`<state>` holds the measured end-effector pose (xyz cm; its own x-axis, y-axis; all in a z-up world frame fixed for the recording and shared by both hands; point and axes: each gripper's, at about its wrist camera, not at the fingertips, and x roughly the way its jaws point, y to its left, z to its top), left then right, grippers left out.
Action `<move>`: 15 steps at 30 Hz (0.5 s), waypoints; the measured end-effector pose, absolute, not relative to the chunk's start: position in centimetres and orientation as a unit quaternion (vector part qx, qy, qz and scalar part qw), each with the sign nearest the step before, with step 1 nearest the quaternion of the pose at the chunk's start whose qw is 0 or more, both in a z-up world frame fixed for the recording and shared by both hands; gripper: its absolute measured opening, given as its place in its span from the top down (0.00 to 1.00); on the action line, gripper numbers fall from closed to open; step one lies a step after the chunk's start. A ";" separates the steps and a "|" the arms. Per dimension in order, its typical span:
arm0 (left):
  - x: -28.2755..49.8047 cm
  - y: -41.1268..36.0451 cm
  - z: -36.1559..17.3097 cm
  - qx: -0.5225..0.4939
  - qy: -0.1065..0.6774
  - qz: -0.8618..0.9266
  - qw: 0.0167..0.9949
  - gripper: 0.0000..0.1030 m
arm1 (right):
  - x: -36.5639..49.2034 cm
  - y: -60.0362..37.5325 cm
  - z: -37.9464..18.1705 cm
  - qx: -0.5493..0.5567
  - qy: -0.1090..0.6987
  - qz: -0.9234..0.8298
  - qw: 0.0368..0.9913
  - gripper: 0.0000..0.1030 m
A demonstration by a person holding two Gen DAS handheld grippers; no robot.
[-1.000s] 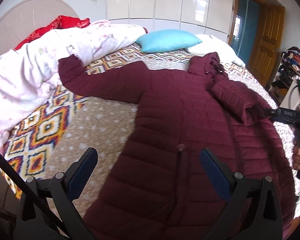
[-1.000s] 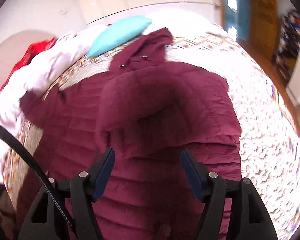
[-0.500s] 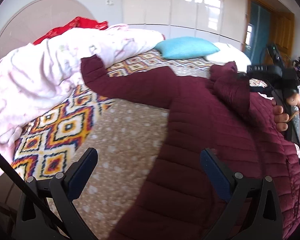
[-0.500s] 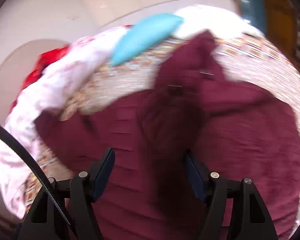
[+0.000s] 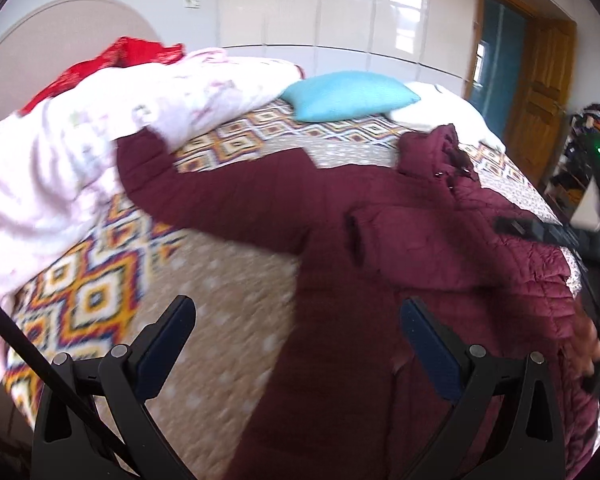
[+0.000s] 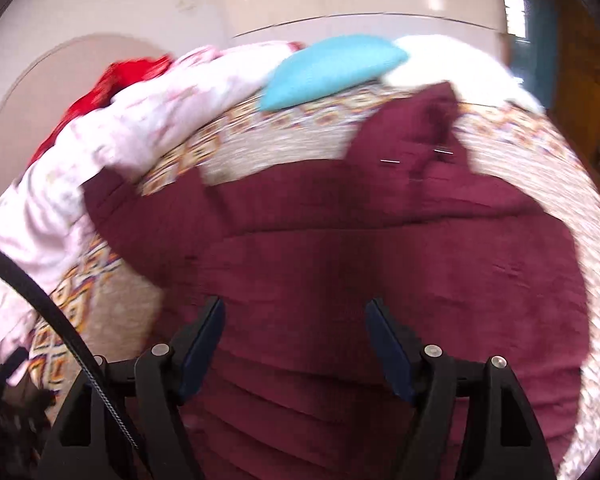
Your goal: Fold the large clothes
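Note:
A dark red quilted coat (image 5: 360,240) lies spread on the bed, hood (image 5: 440,152) toward the pillows. One sleeve (image 5: 204,188) stretches out to the pink quilt. The other sleeve (image 5: 420,248) lies folded across the chest. My left gripper (image 5: 296,308) hovers open over the coat's left edge and the bedspread, nothing between its fingers. My right gripper (image 6: 295,304) hangs over the coat's (image 6: 380,260) middle. Its jaws are opening, with nothing pinched between them. A hand (image 5: 588,340) holding the right tool shows at the left wrist view's right edge.
A pink-white quilt (image 5: 80,152) with a red cloth (image 5: 112,60) on top is heaped along the bed's left side. A blue pillow (image 5: 348,96) and a white pillow (image 5: 432,104) lie at the head. The patterned bedspread (image 5: 92,292) shows at left. A wooden door (image 5: 544,92) stands at far right.
The right gripper carried a sleeve over the coat's chest, let it go and drew back to the right. The left gripper slid sideways over the coat's left side.

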<state>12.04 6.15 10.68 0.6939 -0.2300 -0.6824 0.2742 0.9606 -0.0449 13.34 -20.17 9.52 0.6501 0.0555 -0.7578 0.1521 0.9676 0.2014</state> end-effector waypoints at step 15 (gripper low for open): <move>24.6 -6.7 2.4 0.101 0.470 -0.155 0.863 0.79 | 6.3 -28.5 5.8 0.144 0.426 -0.103 0.887 0.24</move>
<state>24.61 -6.66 2.37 0.5103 -0.1717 -0.8427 0.3617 0.9318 0.0292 6.35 -28.53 5.85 0.6157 -0.0600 -0.7857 0.3054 0.9373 0.1677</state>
